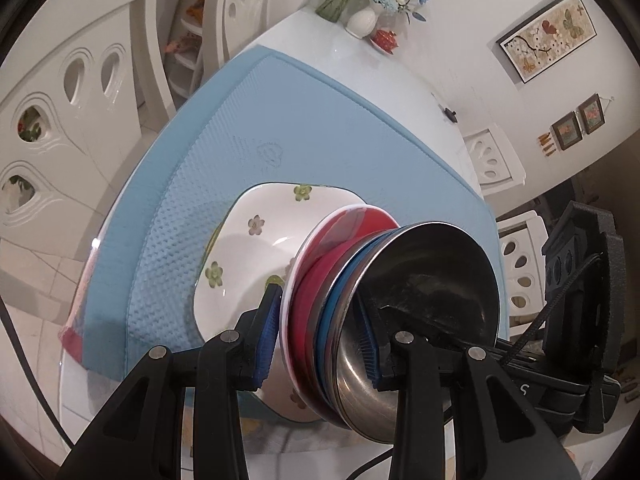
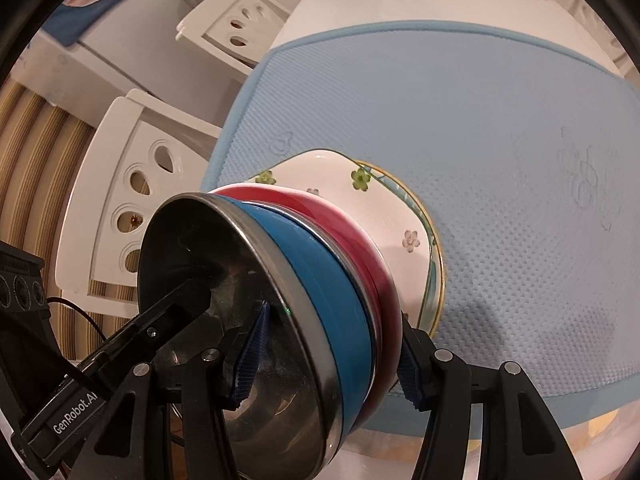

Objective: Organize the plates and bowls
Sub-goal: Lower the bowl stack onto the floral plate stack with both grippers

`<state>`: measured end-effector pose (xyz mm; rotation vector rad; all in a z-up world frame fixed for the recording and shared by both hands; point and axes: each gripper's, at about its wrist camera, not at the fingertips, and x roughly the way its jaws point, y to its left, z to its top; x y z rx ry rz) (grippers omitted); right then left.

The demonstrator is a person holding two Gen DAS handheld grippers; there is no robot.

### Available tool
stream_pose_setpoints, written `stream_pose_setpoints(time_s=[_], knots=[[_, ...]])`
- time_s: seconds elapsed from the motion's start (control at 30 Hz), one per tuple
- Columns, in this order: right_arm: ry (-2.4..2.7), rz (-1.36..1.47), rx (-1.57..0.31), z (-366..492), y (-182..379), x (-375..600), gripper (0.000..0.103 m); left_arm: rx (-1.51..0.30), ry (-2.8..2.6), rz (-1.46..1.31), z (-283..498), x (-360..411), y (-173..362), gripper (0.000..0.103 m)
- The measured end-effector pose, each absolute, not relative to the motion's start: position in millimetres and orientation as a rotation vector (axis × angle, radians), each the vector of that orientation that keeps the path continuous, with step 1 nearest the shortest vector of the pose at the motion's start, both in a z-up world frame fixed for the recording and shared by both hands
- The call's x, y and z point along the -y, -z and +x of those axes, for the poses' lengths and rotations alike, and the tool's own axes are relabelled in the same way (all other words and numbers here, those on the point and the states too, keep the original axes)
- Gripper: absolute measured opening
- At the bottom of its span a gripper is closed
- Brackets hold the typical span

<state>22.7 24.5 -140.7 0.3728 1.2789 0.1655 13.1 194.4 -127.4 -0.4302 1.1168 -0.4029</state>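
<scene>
**Inspector:** Stack of nested bowls (image 1: 360, 300) is held on edge between both grippers, just above a white floral plate (image 1: 248, 248) on the blue mat (image 1: 320, 128). It comprises a steel bowl (image 2: 240, 320) nearest the cameras, then a blue one (image 2: 332, 292), then a red one (image 2: 360, 220) facing the plate.

**Assistant:** State of the claws?

**Inspector:** Left gripper (image 1: 320, 340) pinches the stack across its rims: one pad behind the red bowl, one inside the steel bowl. Right gripper (image 2: 328, 364) does likewise from the opposite side. Both are clamped on the stack, not spread.

**Assistant:** Is the stack touching the plate?

**Inspector:** Cannot tell; it appears close.

**Assistant:** Risks?

**Inspector:** My judgement: the pads bear on curved, smooth rims, so the bowls could slide apart or swing out if either grip eases unevenly. The floral plate rests on another rimmed plate (image 2: 434, 280) beneath; a tilted landing could chip or shift it. The pile sits near the mat's near edge, leaving little margin.
</scene>
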Motion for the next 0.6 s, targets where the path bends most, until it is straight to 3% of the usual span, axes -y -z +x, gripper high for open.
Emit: stream_pose_setpoints(time_s=[0.4, 0.6], knots=[[-0.149, 0.406, -1.272, 29, 143, -22, 0.056, -1.079, 0.431, -0.438, 24, -209, 125, 0.034], [-0.136, 0.336, -1.202, 17, 111, -15, 0.056, -1.034, 0.435, -0.360, 16, -218, 104, 0.035]])
